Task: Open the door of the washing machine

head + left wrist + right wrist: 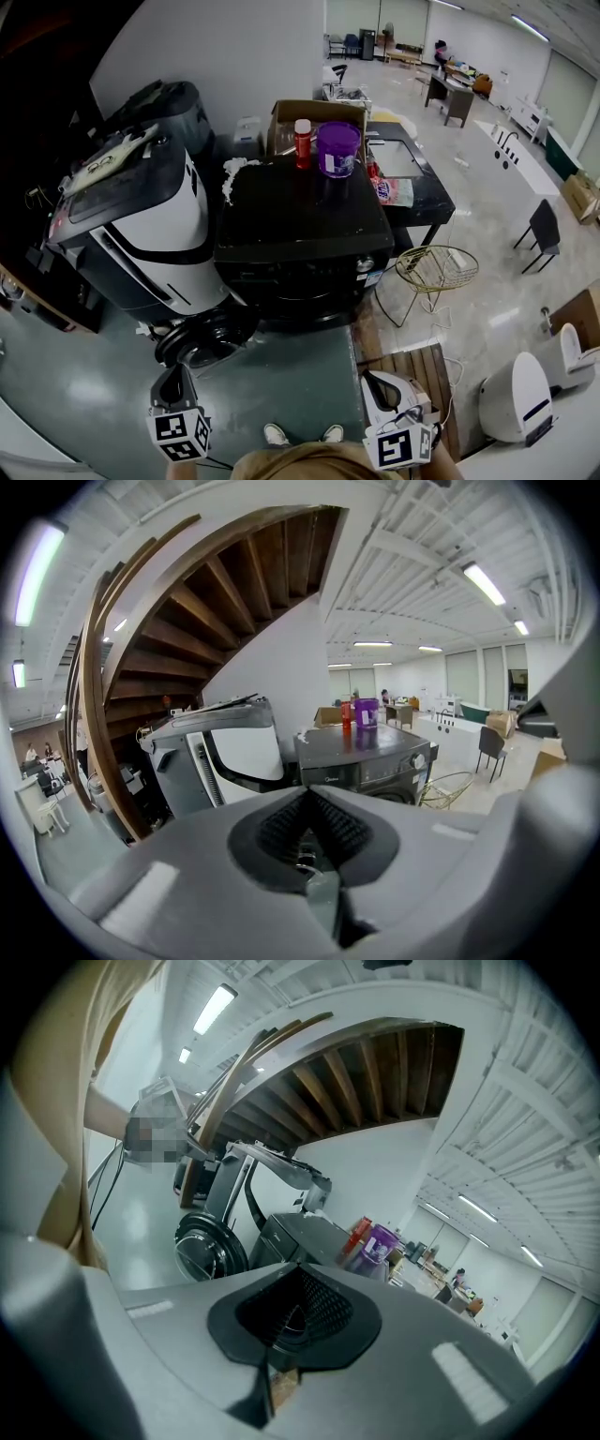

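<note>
left gripper [174, 377] and right gripper [379, 384]: jaws of each pressed together, gripping nothing, touching nothing, both well apart from the black washing machine [300, 234]. its round door [202, 342] stands swung open, nearest the left gripper.

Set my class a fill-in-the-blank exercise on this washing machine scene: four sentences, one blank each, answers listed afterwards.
1. On top of the black washing machine stand a red bottle and a ____ container.
2. The machine's round door is swung ____.
3. The left gripper and the right gripper both have their jaws ____, with nothing between them.
4. In the head view, the gold wire chair stands to the machine's ____.

Missing words: purple; open; shut; right.
</note>
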`<state>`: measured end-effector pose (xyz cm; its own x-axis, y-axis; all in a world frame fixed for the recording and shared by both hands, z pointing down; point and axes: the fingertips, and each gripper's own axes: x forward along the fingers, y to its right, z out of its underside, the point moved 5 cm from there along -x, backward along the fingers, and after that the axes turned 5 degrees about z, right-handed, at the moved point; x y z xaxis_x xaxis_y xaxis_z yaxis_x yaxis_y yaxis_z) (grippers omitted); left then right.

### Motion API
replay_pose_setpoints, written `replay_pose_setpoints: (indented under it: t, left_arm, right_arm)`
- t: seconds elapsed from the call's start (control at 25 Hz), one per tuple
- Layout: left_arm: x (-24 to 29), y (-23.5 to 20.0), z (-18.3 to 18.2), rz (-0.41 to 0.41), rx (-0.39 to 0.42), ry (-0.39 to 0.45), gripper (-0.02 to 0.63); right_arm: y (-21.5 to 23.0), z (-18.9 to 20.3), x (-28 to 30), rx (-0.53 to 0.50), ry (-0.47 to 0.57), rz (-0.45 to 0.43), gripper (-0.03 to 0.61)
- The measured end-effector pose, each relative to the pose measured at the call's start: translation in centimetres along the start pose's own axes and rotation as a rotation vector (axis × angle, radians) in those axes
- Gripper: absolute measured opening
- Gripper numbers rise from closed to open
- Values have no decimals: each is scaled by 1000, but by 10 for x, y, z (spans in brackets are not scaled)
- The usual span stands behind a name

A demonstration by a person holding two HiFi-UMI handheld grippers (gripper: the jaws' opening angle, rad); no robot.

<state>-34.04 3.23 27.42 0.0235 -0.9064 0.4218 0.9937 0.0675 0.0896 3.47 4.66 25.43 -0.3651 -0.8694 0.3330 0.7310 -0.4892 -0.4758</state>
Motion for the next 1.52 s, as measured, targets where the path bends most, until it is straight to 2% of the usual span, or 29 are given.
replay_pose_setpoints:
  t: [0.76,1.52]
  left_arm:
    - [-3,-18,7,-2,-12,1,60]
    - [-8,-24,19,-4,-16,-12,60]
  right_arm:
    - [-17,-15,10,-15,3,-21,5]
    - [-30,-14,12,-10,-6,-27,5]
